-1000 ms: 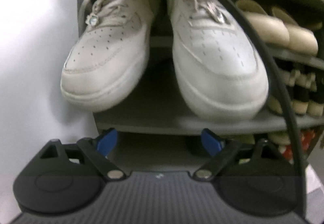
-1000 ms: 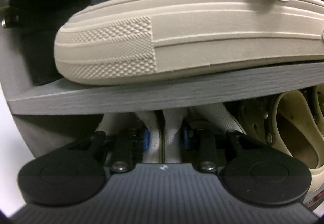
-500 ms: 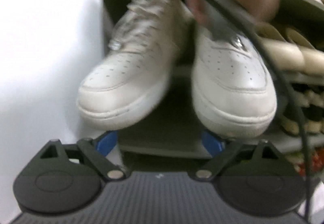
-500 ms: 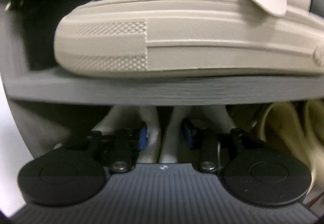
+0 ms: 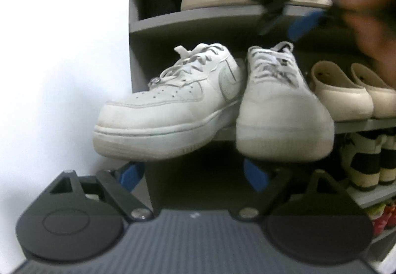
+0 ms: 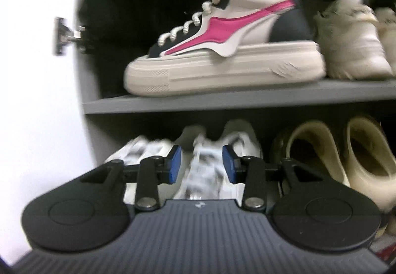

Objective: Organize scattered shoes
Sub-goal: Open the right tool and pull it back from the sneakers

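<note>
Right wrist: right gripper (image 6: 201, 166) jaws just opened off the 2 white sneakers (image 5: 170, 103), pulled back, empty; pair shelved. Left gripper (image 5: 194, 175) open, empty.

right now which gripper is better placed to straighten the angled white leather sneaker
Left. The left gripper sits open just below the angled white leather sneaker, which overhangs the grey shelf; the right gripper, jaws just opened, lines up with its partner.

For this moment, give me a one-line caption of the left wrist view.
Open left gripper below two white sneakers overhanging a grey shelf.
</note>
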Demonstrator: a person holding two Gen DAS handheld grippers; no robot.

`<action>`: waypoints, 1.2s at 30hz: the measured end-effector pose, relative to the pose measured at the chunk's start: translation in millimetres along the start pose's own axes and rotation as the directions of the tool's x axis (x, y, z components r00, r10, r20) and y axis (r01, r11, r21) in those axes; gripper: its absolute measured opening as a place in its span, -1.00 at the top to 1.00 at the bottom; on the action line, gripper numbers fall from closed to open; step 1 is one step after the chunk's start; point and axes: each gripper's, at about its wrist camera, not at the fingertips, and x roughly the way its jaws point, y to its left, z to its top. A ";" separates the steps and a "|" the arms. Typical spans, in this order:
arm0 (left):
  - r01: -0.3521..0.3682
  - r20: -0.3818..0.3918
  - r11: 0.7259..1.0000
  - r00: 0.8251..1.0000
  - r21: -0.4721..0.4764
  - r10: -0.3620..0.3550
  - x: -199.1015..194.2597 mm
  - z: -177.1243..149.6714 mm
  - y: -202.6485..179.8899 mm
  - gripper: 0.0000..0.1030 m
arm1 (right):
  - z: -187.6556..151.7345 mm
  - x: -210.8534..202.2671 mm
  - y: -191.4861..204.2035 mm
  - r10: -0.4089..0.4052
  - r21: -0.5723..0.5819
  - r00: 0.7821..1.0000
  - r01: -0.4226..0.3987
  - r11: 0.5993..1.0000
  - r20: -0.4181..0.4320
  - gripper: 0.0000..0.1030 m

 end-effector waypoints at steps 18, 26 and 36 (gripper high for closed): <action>0.128 0.030 0.982 0.991 0.140 -0.134 32.3 11.2 -46.3 -0.72 | -38.4 -39.9 -17.9 0.177 0.214 0.945 -0.119 0.970 -0.274 -0.25; 0.154 -0.017 0.981 0.988 0.120 -0.153 48.3 3.5 -44.3 -0.70 | -50.8 -12.5 -30.9 0.267 0.353 0.906 -0.145 0.924 -0.327 -0.37; 0.192 -0.039 0.977 0.981 0.090 -0.189 53.4 8.1 -35.2 -0.72 | -48.9 0.9 -44.0 0.120 0.408 0.968 -0.020 0.913 -0.220 0.13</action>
